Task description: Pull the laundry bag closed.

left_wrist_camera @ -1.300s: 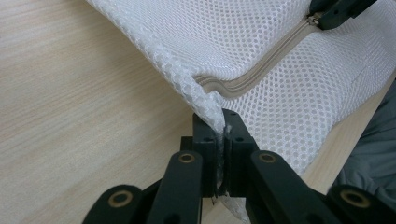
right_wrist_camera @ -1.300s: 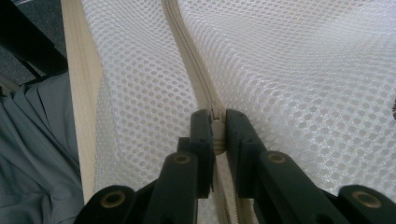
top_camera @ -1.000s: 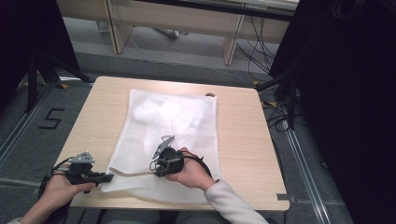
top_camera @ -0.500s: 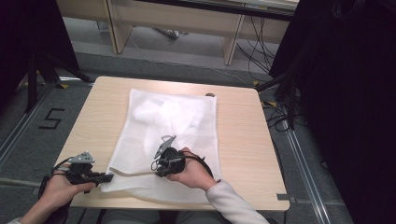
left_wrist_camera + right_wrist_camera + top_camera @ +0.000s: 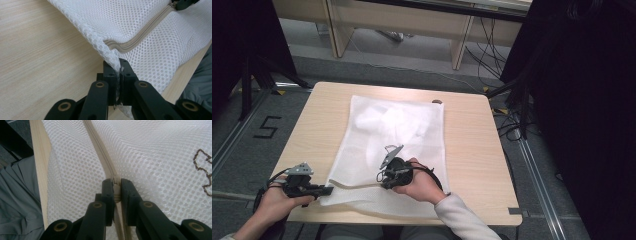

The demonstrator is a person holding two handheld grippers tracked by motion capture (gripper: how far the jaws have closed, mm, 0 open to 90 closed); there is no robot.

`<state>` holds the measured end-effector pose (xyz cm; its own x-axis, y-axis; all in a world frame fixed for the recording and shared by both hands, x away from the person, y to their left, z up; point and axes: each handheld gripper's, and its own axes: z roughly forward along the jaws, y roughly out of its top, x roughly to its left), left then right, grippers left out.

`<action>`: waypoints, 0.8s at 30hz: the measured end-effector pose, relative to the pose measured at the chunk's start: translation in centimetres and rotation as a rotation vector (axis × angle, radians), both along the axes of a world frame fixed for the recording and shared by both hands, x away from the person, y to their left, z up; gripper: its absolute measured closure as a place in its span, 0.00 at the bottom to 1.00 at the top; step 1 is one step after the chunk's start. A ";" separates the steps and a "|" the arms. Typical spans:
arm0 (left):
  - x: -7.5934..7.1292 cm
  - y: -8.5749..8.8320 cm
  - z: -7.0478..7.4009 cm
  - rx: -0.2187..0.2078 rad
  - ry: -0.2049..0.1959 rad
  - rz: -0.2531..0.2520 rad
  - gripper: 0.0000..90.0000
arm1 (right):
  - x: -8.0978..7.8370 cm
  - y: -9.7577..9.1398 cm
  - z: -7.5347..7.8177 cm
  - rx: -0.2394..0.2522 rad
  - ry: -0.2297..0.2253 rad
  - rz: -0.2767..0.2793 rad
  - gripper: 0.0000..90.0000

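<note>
From above, a white mesh bag (image 5: 392, 150) lies flat on the wooden table (image 5: 472, 145), reaching its near edge. The left gripper (image 5: 118, 71) pinches the bag's bunched near-left corner beside the beige zipper (image 5: 140, 37). The right gripper (image 5: 115, 187) is clamped on the zipper's pull, honeycomb mesh on both sides.

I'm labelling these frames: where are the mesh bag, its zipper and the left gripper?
mesh bag (image 5: 412, 125), high view, middle of the white netting.
zipper (image 5: 100, 150), right gripper view, beige tape.
left gripper (image 5: 118, 71), left gripper view, between its fingertips.
</note>
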<state>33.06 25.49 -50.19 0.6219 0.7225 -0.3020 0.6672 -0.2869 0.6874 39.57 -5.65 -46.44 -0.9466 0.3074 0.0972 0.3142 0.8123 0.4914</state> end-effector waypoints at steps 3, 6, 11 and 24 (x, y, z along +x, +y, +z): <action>0.0 0.0 0.0 0.001 0.003 -0.003 0.95 | 0.0 -0.1 0.1 0.003 0.007 0.002 0.91; 0.0 0.0 0.0 0.004 0.004 0.000 0.95 | 0.0 -0.3 0.1 0.008 0.007 -0.002 0.91; 0.0 0.1 0.1 0.014 0.011 -0.007 0.95 | 0.0 -0.3 0.1 -0.009 -0.015 0.006 0.91; 0.0 0.1 0.1 0.016 0.011 -0.006 0.95 | 0.0 -0.7 0.2 0.010 -0.005 0.010 0.91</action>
